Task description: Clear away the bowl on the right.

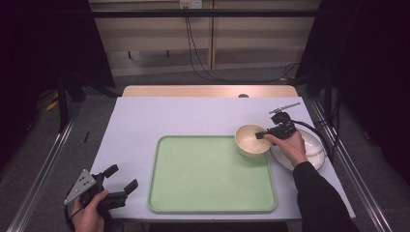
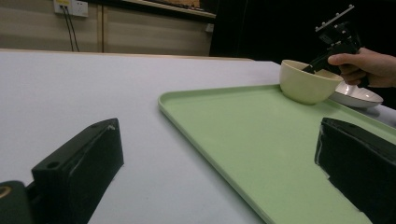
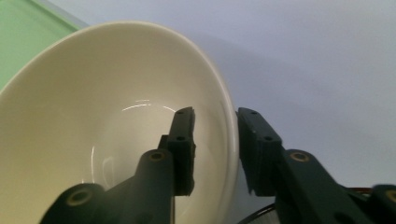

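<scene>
A: Where are we with the round cream ceramic bowl [image 1: 251,140]?

B: We have it by the rim. In the right gripper view one black jaw sits inside the bowl [image 3: 116,135] and the other outside, with the wall pinched between them, so our right gripper [image 1: 265,134] is clamped on the bowl's right edge. The bowl sits over the far right corner of the pale green rectangular plastic tray [image 1: 193,193], right beside the white round plate [image 1: 314,152] that lies on the table to the tray's right.

A: So which step is this?

B: We judge it the carry onto the tray. From the left gripper view the bowl [image 2: 308,84] seems to rest at the tray's [image 2: 261,140] far edge, but we cannot tell whether its base is fully down or slightly lifted.

A: And our left gripper [image 1: 124,189]?

B: Idle at the near left corner of the white table [image 1: 135,125], jaws spread wide with nothing between them, just left of the tray.

A: What does the next move call for?

B: Keeping the bowl level, easing it inward past the tray's raised lip and setting it flat before letting go. A one-sided rim grip may let it tip.
</scene>
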Available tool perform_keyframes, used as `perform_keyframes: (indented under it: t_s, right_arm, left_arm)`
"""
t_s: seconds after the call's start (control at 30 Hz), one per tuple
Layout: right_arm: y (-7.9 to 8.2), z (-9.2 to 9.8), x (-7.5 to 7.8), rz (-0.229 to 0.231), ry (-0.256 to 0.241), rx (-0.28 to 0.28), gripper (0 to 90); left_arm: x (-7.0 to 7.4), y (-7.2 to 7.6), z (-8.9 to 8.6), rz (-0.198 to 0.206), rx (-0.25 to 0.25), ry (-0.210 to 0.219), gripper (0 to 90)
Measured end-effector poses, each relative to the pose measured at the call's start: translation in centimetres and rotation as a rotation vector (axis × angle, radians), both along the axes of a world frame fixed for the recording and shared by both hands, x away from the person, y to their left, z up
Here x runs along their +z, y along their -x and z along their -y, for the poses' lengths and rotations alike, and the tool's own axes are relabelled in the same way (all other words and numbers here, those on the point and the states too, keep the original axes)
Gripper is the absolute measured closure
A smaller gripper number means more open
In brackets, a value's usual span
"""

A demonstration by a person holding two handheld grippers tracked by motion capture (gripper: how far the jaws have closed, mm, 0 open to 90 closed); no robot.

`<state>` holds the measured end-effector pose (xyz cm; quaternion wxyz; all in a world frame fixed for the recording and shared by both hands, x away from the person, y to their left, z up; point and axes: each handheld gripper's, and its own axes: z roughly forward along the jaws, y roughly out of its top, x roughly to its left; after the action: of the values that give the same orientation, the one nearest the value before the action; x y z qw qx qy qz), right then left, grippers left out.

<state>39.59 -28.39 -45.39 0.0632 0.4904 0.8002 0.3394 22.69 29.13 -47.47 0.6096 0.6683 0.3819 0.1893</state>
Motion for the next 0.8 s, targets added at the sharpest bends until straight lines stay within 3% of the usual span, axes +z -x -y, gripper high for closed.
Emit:
perform_keyframes:
  t_s: [0.23, 0.4, 0.53, 0.63, 0.8]
  right_arm:
    - [0.05, 0.08, 0.14, 0.031, -0.020, -0.001, 52.1]
    - [-0.01, 0.10, 0.25, 0.054, -0.044, -0.012, 34.0]
    - [-0.07, -0.03, 0.19, 0.063, -0.035, -0.054, 18.6]
    - [-0.08, -0.06, 0.20, 0.071, -0.052, -0.045, 4.4]
    - [0.12, 0.17, 0.65, 0.100, -0.098, -0.031, 4.3]
  left_arm:
    - [-0.01, -0.01, -0.02, 0.000, -0.001, -0.001, 1.1]
    - [0.00, 0.00, -0.03, 0.000, 0.000, -0.001, 1.1]
    - [-0.01, 0.00, -0.01, -0.001, -0.001, 0.000, 1.1]
    - [-0.01, 0.00, -0.03, -0.001, -0.002, 0.000, 1.2]
    - [0.00, 0.00, 0.00, 0.000, -0.002, 0.000, 1.2]
